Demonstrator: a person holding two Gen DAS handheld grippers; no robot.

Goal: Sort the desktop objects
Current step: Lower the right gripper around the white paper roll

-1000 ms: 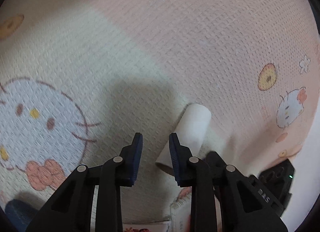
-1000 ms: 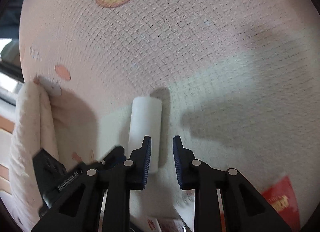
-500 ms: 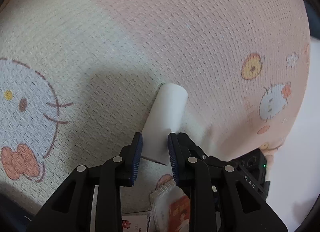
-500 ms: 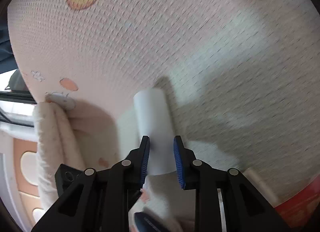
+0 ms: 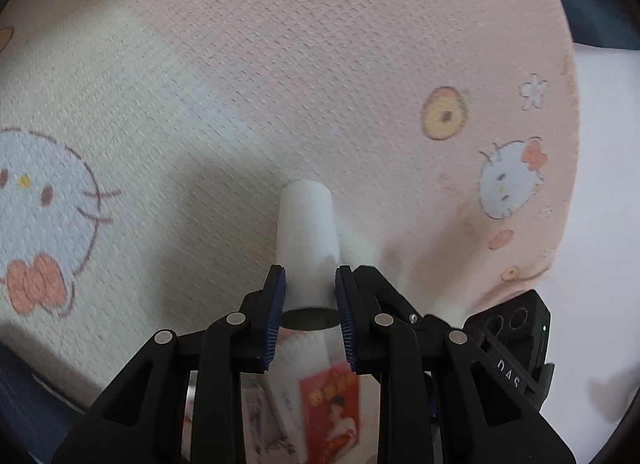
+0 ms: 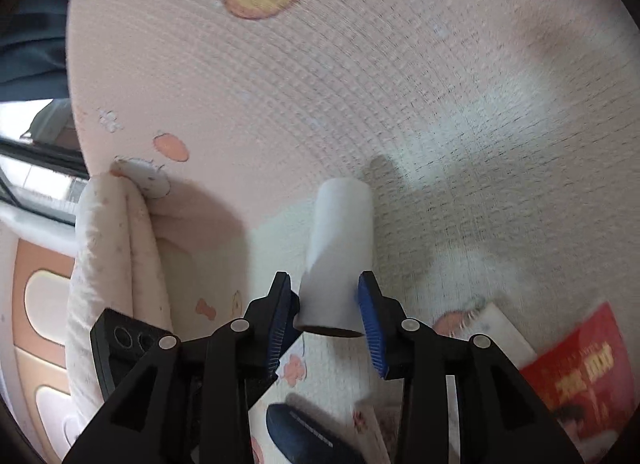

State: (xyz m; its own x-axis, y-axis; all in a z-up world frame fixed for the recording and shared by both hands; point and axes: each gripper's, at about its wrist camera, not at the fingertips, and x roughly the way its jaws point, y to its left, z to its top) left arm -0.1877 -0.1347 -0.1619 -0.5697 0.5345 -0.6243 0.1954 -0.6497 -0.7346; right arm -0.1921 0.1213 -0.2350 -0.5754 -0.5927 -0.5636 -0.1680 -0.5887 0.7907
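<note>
In the left wrist view, your left tongs [image 5: 308, 296] pinch the near end of a white paper roll with a dark hollow core [image 5: 306, 240], lifted over the pink cartoon-print blanket [image 5: 360, 63], probably to carry it off.

In the right wrist view, your right tongs [image 6: 324, 304] are opening around the same roll [image 6: 340, 248]; the left pad stands clear, seemingly handing it over. A red booklet [image 6: 576, 368] lies below.

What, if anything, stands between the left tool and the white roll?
Nothing visible does. The white roll is directly between the two pads of the left tool, which press on its near end above the patterned blanket.
</note>
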